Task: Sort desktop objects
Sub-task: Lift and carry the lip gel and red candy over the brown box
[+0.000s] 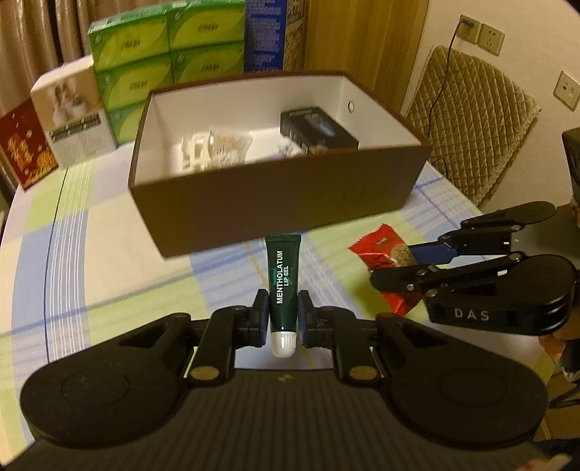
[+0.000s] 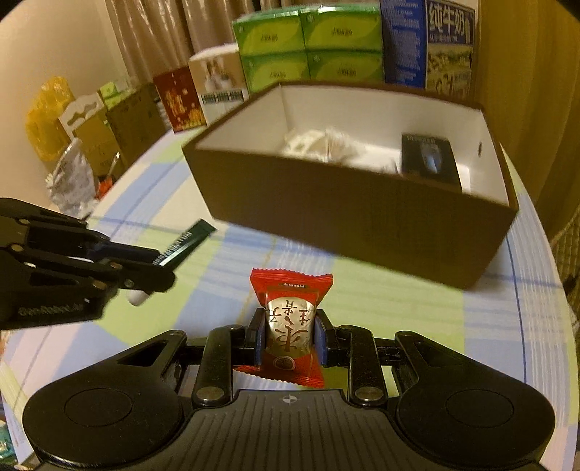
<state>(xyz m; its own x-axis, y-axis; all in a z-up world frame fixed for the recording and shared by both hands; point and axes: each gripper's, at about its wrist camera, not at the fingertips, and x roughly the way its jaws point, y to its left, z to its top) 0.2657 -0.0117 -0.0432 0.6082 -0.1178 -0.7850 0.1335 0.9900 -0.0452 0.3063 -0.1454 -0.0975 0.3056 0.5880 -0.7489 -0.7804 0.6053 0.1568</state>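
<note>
Left tool point(image 1: 282, 315) clamped on a dark green plastic tube of lip gel point(image 1: 282, 282), its two fingers pressed against the tube's sides just above the white cap, which points back toward the tool's body; the crimped end points forward, toward the near wall of the brown open-topped cardboard box with a white interior point(image 1: 275, 203) that stands directly ahead on the desk covered by a blue, green and white checked cloth point(image 1: 108, 253). Right tool point(image 2: 288, 337) clamped on a red crinkle-edged snack packet with a silver printed centre point(image 2: 290, 322), gripped by its sides and held upright between the fingers, with the same box ahead and slightly to the right of it. Seen from the left tool, the right tool and its packet lie to the right and a little forward, near the box's front corner; seen from the right tool, the left tool enters from the left with the tube projecting forward. Inside the box lie a black rectangular carton point(image 1: 319, 126) on the right side and pale white items point(image 1: 214, 148) on the left, too blurred to identify. Beyond the box, stacked green cartons point(image 1: 166, 47) and a blue carton point(image 1: 264, 32) stand against a curtain.
</note>
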